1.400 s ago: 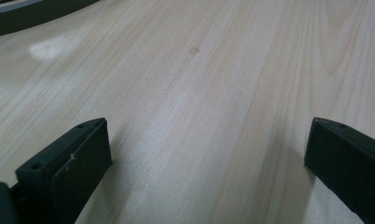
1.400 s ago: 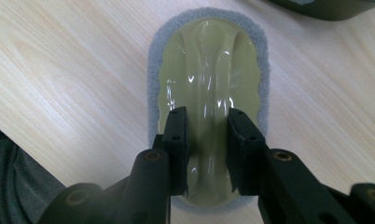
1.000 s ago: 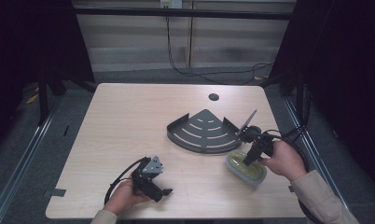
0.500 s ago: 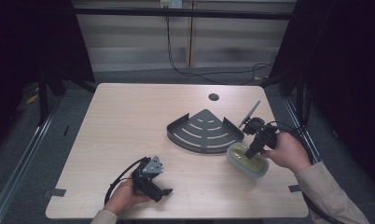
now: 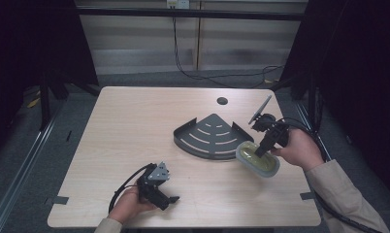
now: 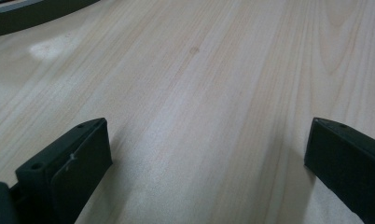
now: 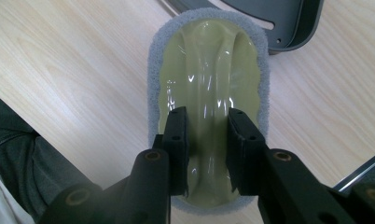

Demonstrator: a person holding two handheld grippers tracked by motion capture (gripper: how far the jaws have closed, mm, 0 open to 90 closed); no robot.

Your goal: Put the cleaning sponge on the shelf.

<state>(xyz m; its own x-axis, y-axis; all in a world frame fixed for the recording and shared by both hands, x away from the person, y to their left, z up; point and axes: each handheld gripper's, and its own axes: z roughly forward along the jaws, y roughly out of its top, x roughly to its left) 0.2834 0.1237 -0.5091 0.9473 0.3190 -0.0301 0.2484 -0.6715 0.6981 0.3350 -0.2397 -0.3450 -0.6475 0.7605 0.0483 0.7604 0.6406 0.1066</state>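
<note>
Over at the right edge of the pale wooden table [image 5: 135, 126], just beside the dark grey fan-shaped metal corner shelf [image 5: 210, 136], your right gripper [image 5: 259, 152] has hold of the oval scrubbing sponge with the glossy yellow-green plastic grip and grey foam rim [image 5: 257, 159]. Look at it through the right gripper view: the sponge [image 7: 209, 84] is clamped by its raised central ridge, a black pad on either flank, and the jaws stand as tight as that ridge lets them. That's the right place to take it. The foam skirt is soft and would just fold under the pads, while the ridge is stiffer and shaped for pinching.

Expect it to be light, so weight is no worry. The glossy plastic looks slick, though, and your pads sit low on the near end of the ridge, so the far end could droop or swivel if you swing fast. Keep your wrist steady.

You've got the sponge tilted in the high view, near edge close to the wood, far edge towards the shelf; whether it's fully clear of the table I can't tell.

Down at the front, your left gripper [image 5: 159, 194] rests idle, jaws spread wide over bare wood, gripping nothing.
</note>
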